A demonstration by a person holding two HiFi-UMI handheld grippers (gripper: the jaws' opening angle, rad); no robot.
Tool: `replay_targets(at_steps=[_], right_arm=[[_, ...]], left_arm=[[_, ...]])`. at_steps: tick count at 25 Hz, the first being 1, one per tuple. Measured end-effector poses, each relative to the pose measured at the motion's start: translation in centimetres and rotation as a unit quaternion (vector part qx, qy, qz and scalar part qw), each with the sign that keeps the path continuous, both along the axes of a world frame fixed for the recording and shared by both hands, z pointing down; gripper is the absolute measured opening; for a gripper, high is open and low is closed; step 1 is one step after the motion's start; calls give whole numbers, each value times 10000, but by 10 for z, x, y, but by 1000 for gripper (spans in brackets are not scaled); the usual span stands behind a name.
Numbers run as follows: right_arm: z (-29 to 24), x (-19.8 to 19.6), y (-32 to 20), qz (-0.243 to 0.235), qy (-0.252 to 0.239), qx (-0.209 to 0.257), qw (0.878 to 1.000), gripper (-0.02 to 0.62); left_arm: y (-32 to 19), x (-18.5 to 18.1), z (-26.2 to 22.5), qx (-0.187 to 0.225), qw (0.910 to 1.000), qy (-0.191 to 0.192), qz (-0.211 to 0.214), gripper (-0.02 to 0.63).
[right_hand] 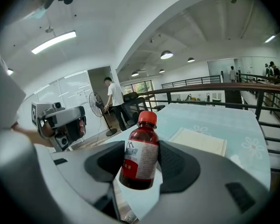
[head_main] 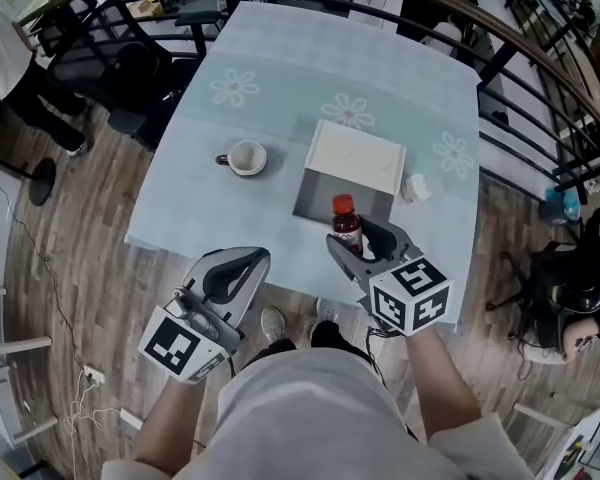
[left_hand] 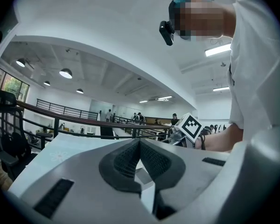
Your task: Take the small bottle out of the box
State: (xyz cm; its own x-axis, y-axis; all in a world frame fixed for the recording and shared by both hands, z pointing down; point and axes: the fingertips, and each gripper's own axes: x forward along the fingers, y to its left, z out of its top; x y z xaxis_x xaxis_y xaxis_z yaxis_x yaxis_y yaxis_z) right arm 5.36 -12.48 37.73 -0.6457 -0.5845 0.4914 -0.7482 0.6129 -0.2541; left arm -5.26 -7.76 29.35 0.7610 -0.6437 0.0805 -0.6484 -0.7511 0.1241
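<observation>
Clamping the bottle (head_main: 346, 224) at its label, the right claw (head_main: 365, 238) holds it upright over the box (head_main: 315, 200), seemingly to lift it clear; the left claw (head_main: 252, 260) waits closed, empty.

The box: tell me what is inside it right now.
Head view shows only bare grey inside the box. The small bottle, gripped by the right gripper, hangs before its near side and covers that corner, so nothing can be told there.

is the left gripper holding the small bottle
No, the small bottle is clamped in the right gripper; the left gripper is shut on nothing.
</observation>
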Motion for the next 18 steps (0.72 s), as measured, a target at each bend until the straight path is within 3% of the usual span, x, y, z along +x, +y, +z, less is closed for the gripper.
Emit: replay_targets(at_steps=[18], right_arm=[[-32,9,18,178,-198,332,9991,240]], left_arm=[[2,12,-14,148,9995,-1,277,6]])
